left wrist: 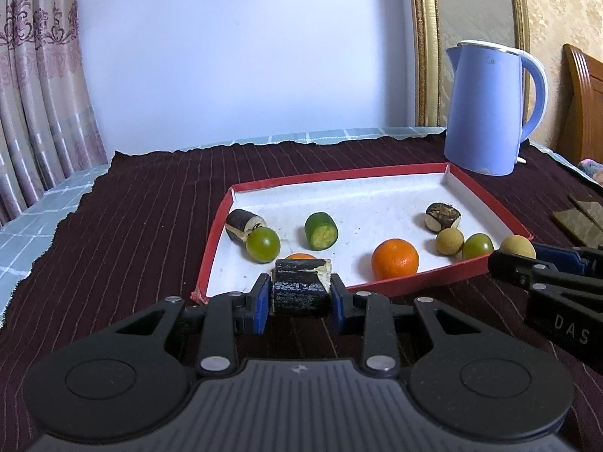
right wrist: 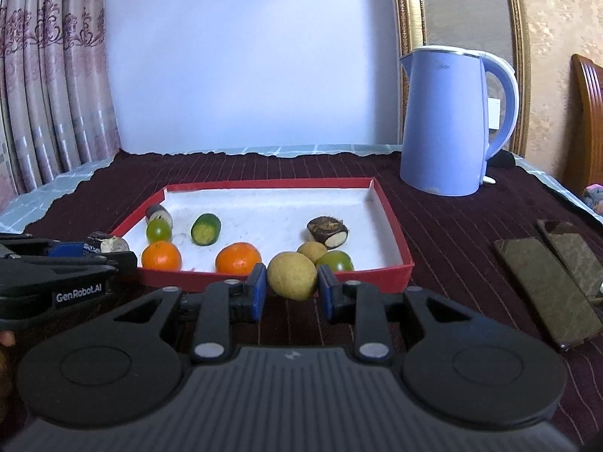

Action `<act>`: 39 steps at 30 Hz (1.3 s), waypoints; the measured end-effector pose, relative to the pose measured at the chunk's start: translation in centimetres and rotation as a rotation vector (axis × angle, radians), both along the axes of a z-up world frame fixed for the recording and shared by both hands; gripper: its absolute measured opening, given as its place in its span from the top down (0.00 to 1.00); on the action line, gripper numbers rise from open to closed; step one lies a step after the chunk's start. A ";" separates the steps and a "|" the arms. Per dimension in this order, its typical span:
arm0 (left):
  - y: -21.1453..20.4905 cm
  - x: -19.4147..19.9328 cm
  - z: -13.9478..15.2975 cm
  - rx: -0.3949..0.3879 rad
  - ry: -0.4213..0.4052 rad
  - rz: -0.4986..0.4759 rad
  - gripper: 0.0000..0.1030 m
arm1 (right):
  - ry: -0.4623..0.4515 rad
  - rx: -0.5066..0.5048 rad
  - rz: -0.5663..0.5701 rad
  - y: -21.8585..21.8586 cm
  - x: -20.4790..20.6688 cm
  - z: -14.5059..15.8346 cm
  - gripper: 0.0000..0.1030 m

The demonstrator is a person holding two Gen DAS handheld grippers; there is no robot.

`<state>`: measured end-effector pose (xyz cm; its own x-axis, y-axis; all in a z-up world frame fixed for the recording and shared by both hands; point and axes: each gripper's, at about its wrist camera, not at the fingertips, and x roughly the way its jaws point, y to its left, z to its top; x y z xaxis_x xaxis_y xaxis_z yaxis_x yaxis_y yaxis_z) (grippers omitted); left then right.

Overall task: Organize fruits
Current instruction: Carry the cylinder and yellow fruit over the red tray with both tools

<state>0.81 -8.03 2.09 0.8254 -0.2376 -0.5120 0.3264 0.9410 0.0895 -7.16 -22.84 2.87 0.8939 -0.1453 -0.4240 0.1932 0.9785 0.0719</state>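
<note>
A red-rimmed white tray [left wrist: 410, 288] [right wrist: 392, 211] holds several fruits: two oranges [left wrist: 395, 258] [right wrist: 238, 258], green round fruits [left wrist: 263, 244], a cut green piece [left wrist: 321, 231] [right wrist: 205, 229], dark cut pieces [left wrist: 443, 217] [right wrist: 327, 231] and a tan round fruit [left wrist: 449, 241] [right wrist: 311, 251]. My left gripper [left wrist: 300, 298] is shut on a dark cut sugarcane piece [left wrist: 301, 287] just before the tray's near edge. My right gripper [right wrist: 292, 290] is shut on a tan longan [right wrist: 292, 275] at the tray's near right edge.
A blue kettle [left wrist: 490, 109] [right wrist: 450, 120] stands behind the tray at the right. Two flat dark phones [right wrist: 548, 282] lie on the maroon cloth to the right. Curtains hang at the left; a wooden chair is at the far right.
</note>
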 end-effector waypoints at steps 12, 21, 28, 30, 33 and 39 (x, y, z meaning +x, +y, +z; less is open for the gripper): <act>-0.5 1.0 0.3 0.005 0.003 0.011 0.69 | -0.011 0.011 -0.001 -0.2 0.6 0.5 0.73; -0.8 1.8 0.4 0.015 0.003 0.017 0.69 | -0.010 -0.007 0.009 0.0 1.4 0.9 0.73; -0.8 2.6 0.3 0.014 0.020 0.030 0.69 | -0.009 -0.007 0.012 -0.2 1.8 1.1 0.73; -0.9 2.8 0.3 0.017 0.018 0.033 0.69 | -0.009 -0.008 0.012 -0.2 2.0 1.2 0.73; -0.9 2.9 0.4 0.018 0.012 0.039 0.69 | -0.009 -0.010 0.012 -0.2 1.9 1.2 0.73; -1.1 3.4 0.4 0.032 0.007 0.046 0.69 | -0.004 -0.015 0.012 -0.4 2.8 1.4 0.73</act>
